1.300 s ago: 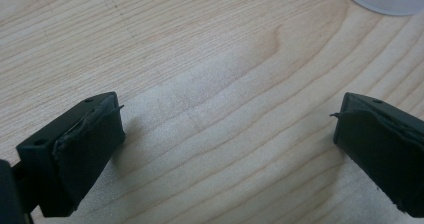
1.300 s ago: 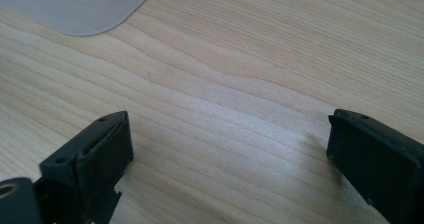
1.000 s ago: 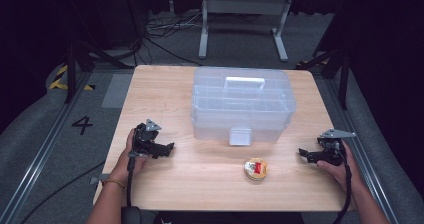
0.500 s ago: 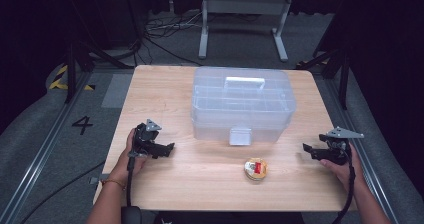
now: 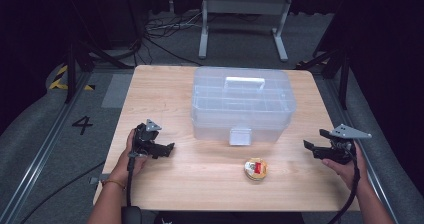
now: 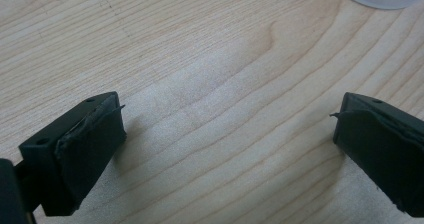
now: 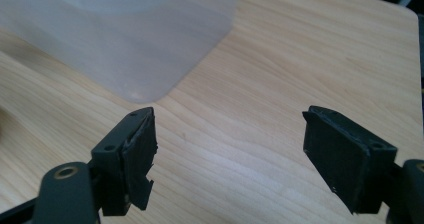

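Both tongs wide open, empty | round tin [image 5: 255, 168] between left tongs [image 5: 167, 149], right tongs [image 5: 311, 147]

Setting: lab or recording studio | wooden desk [image 5: 165, 96] beyond the fingers, standing on grey carpet | black curtains all round | cables [image 5: 165, 26] trailing over the floor behind | metal stand legs [image 5: 242, 29] | painted floor number "4" [image 5: 82, 125] | yellow-black hazard tape [image 5: 59, 78]

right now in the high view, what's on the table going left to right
left gripper → clear plastic box → small round tin → right gripper
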Tool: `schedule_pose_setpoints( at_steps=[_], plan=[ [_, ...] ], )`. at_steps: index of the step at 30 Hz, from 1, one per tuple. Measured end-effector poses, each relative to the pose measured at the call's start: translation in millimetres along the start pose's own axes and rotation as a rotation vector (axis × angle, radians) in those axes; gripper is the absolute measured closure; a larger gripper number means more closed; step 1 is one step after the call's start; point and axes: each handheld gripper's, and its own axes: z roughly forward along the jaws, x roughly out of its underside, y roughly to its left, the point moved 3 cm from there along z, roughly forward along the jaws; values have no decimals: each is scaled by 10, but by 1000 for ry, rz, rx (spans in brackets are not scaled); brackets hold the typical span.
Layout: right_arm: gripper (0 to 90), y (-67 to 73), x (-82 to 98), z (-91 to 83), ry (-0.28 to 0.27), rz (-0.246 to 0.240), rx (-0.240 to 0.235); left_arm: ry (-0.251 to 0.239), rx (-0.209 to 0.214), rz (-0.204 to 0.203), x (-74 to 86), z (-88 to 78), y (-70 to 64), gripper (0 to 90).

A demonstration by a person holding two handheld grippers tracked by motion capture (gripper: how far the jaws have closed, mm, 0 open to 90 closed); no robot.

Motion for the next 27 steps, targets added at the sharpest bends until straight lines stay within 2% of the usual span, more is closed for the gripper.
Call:
schedule_pose_setpoints(
  at_steps=[2,5,12,13,14,15,18,21,24,27],
  plan=[
    [225,55,-79,-59,-21,-33,3,0,0,0,0,0,-1,5],
    [231,91,-130,-96,-36,-58,8,-1,3,4,-2,2,3,5],
    [226,154,-277,-156,-52,-74,-5,-2,8,6,-4,6,3,4],
    [219,176,-354,-200,-77,-55,-42,-3,13,14,-13,13,4,4],
    [218,180,-386,-216,-84,-50,-45,-3,13,14,-13,13,4,4],
    [218,185,-440,-244,-89,-56,-29,-2,17,15,-16,17,2,4],
    [218,205,-549,-309,-102,-62,-29,-5,18,19,-25,27,-1,3],
    [217,211,-605,-322,-92,-91,-14,-3,17,18,-26,26,-5,2],
    [217,205,-735,-345,-109,-80,-12,-2,18,18,-28,28,-8,2],
    [226,241,-851,-346,-114,-106,-6,-2,17,18,-27,27,-8,2]
  ],
)
